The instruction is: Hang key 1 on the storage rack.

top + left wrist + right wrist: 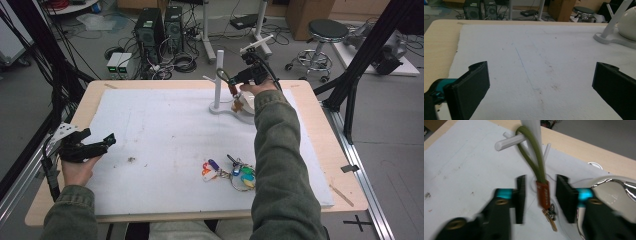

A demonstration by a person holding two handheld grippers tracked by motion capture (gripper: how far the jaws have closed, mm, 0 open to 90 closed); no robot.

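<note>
My right tongs stand narrowly parted around the hung key strap; I should back straight off the peg, left tongs wide.

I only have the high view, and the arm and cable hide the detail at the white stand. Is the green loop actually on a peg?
Observer: Yes. In the right gripper view the green loop hangs over a white peg of the stand.
Operator: Is the right hand-held gripper clamped on anything?
Observer: No. The right hand-held gripper is open, with a gap on each side of the orange tag below the loop.
Operator: Anything under the tag?
Observer: A small key dangles beneath it.
Operator: And the left one?
Observer: The left hand-held gripper is wide open with only white mat between its jaws.
</note>
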